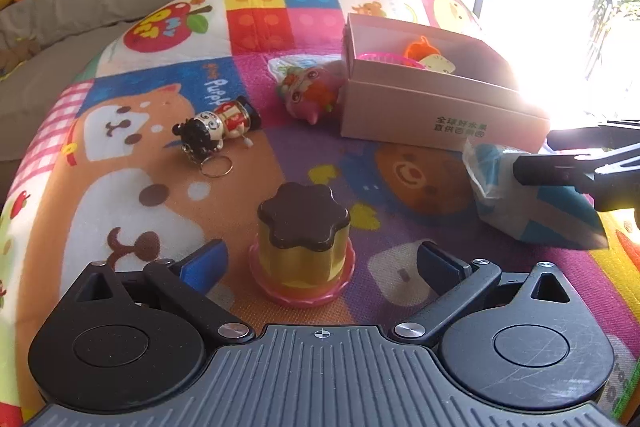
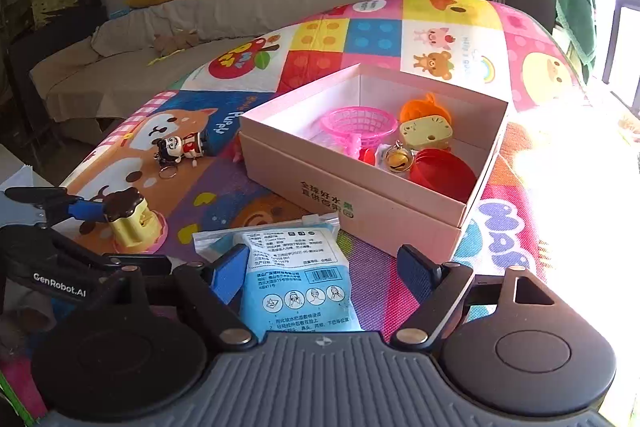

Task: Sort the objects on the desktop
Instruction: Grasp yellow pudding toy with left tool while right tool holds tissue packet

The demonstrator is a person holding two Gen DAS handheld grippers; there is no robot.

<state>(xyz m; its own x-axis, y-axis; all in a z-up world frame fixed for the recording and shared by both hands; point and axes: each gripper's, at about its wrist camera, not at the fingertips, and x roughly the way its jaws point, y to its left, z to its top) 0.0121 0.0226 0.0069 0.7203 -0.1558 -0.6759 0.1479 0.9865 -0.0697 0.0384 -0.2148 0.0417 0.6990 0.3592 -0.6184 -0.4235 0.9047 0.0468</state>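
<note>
A pudding-shaped toy with a brown top and a pink base stands on the colourful mat. My left gripper is open around it, both blue pads clear of its sides. A blue-and-white sealed packet lies flat on the mat between the open jaws of my right gripper. In the left wrist view the same packet lies at the right edge under the right gripper's black fingers. An open pink cardboard box holds a pink basket, an orange toy, a bell and a red lid.
A doll keychain lies on the mat left of the box. A pink soft toy rests against the box's left wall. A sofa with plush toys stands behind the mat. Strong window glare washes out the right side.
</note>
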